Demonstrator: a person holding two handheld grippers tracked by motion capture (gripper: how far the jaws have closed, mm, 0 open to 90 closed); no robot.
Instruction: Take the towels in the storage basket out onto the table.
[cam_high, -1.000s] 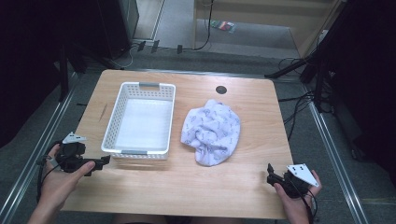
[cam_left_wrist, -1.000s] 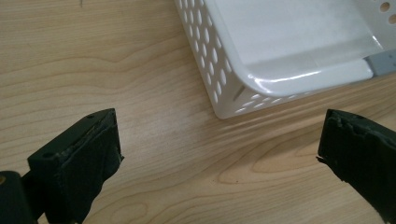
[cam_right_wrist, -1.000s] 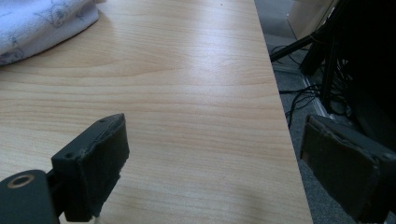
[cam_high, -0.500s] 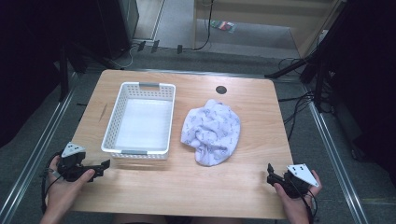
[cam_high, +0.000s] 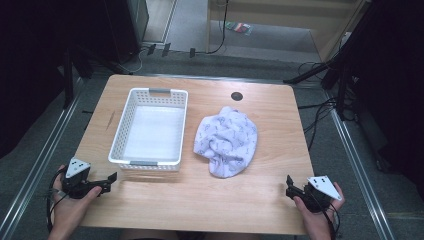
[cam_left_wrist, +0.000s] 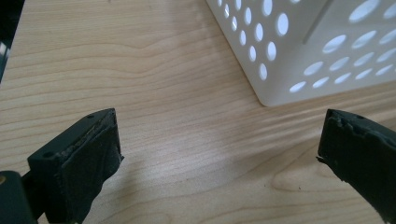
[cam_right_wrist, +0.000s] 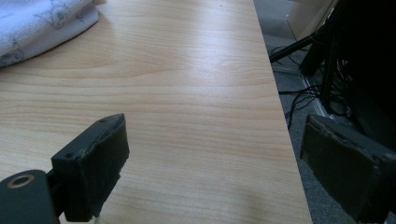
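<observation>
We see a crumpled pale lilac printed cloth (cam_high: 227, 141) lying soft on the light wood-grain worktop (cam_high: 240, 200), just right of a white perforated plastic basket (cam_high: 150, 127) — rectangular, grey-handled. Left claw (cam_high: 111, 181) and right claw (cam_high: 288, 185) sit at the near corners, both spread wide, holding nothing — well apart from the cloth.

- Cut off at twelve o'clock in the left gripper view: white basket (cam_left_wrist: 322, 51), one lower corner showing.
- Cropped at eleven o'clock in the right gripper view: patterned cloth (cam_right_wrist: 42, 21), its print blurred.
- Lost past six o'clock in the high view: both forearms.
</observation>
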